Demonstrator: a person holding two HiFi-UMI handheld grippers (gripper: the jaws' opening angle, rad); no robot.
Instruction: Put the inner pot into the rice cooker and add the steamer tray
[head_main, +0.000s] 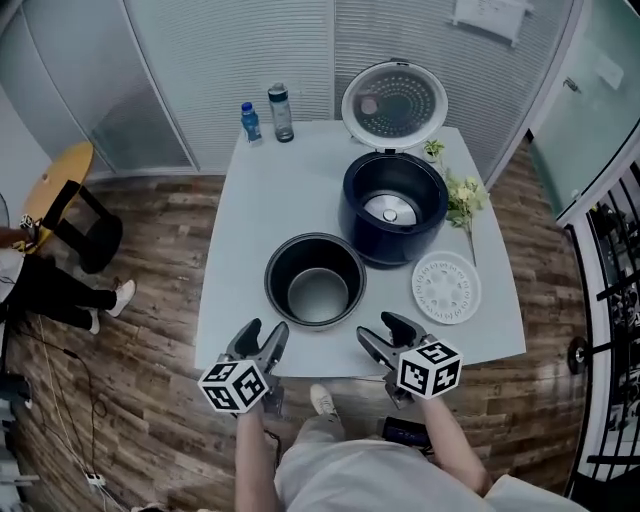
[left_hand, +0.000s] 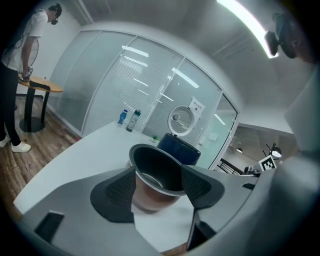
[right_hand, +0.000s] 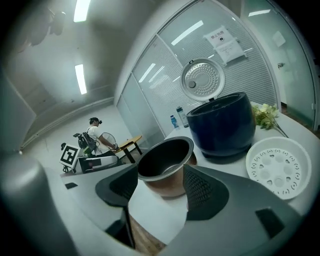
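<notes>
The dark inner pot (head_main: 315, 280) stands on the white table (head_main: 260, 190) near its front edge, empty. Behind it to the right is the dark blue rice cooker (head_main: 393, 205) with its round lid (head_main: 394, 102) raised. The white perforated steamer tray (head_main: 446, 286) lies flat at the cooker's front right. My left gripper (head_main: 266, 340) hovers open at the table's front edge, left of the pot. My right gripper (head_main: 385, 333) is open just right of the pot. Both gripper views frame the pot (left_hand: 157, 172) (right_hand: 166, 161) between spread jaws, with nothing held.
Two bottles (head_main: 267, 113) stand at the table's far left corner. A sprig of white flowers (head_main: 463, 198) lies right of the cooker. A small wooden table (head_main: 60, 180) and a person (head_main: 45, 285) are on the floor to the left. Glass partitions stand behind.
</notes>
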